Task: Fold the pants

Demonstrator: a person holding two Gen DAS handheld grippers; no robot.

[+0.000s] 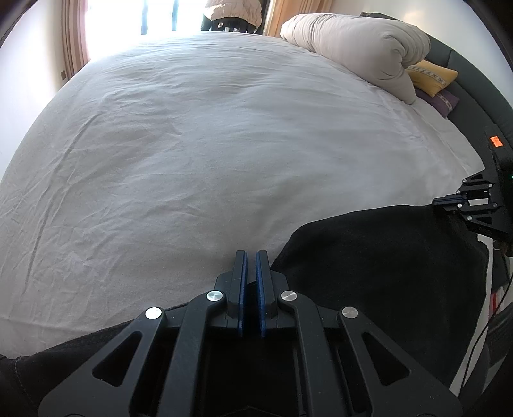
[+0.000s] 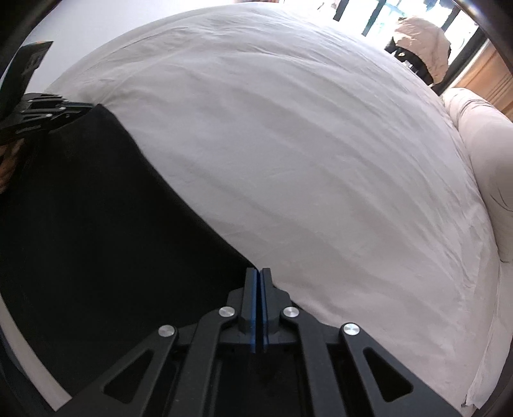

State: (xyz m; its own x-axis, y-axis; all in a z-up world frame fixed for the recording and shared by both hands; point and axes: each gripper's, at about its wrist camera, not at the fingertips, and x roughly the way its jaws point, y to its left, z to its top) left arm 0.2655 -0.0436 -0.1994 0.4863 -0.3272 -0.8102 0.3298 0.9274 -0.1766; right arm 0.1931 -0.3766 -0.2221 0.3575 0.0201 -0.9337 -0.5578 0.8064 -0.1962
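Observation:
The black pants (image 1: 378,266) lie spread over the near edge of the bed, and also fill the left of the right wrist view (image 2: 96,231). My left gripper (image 1: 251,256) is at one top corner of the pants, jaws nearly closed with the black cloth edge between them. My right gripper (image 2: 259,272) is shut on the other corner of the pants. Each gripper shows in the other's view: the right one at the far right of the left wrist view (image 1: 449,202), the left one at the far left of the right wrist view (image 2: 80,106), both at the pants' edge.
A white sheet (image 1: 192,144) covers the bed. A rolled beige duvet (image 1: 359,38) lies at the head, with a yellow pillow (image 1: 433,77) and a purple pillow (image 1: 445,101) beside it. A bright window (image 1: 154,16) and curtains stand beyond the bed.

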